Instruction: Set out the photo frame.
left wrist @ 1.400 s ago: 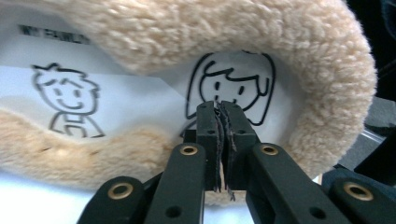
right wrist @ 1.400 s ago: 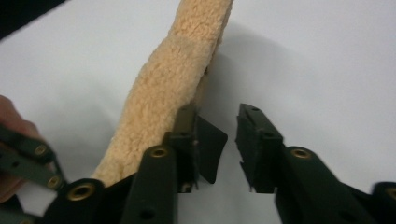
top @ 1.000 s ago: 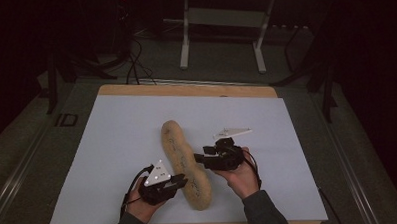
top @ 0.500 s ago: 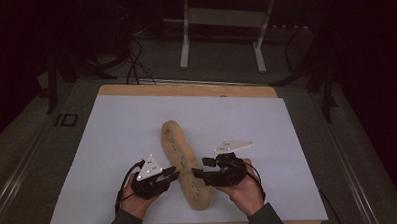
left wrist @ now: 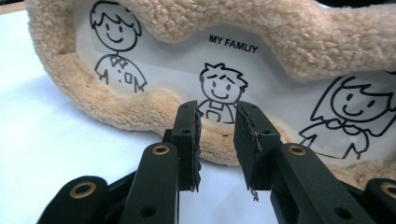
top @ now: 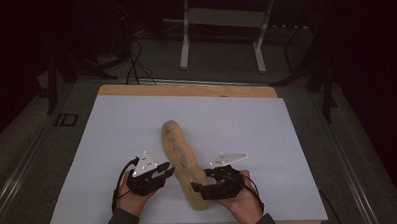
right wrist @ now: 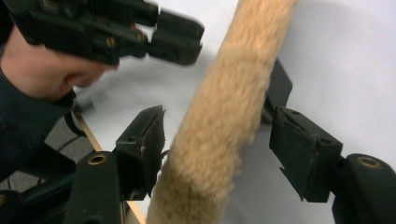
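The fuzzy pouch [top: 180, 160] lies mid-counter [top: 287, 139], near edge. Right tongs [top: 199, 188] have just been opening, straddling its near end ungripped; left tongs [top: 164, 169] part-open, just been widening, empty beside it. Grasping remains.

tan fleecy pouch [top: 182, 160], black tongs [top: 164, 169]

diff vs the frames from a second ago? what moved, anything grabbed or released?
The right gripper slid toward the near end of the plush frame; its jaws have just been opening and now stand off it on both sides, the plush between them. The left gripper shifted slightly left; its jaws have just been opening, nothing between them, tips short of the plush edge. The frame's near end swung slightly right. The white mat is unchanged.
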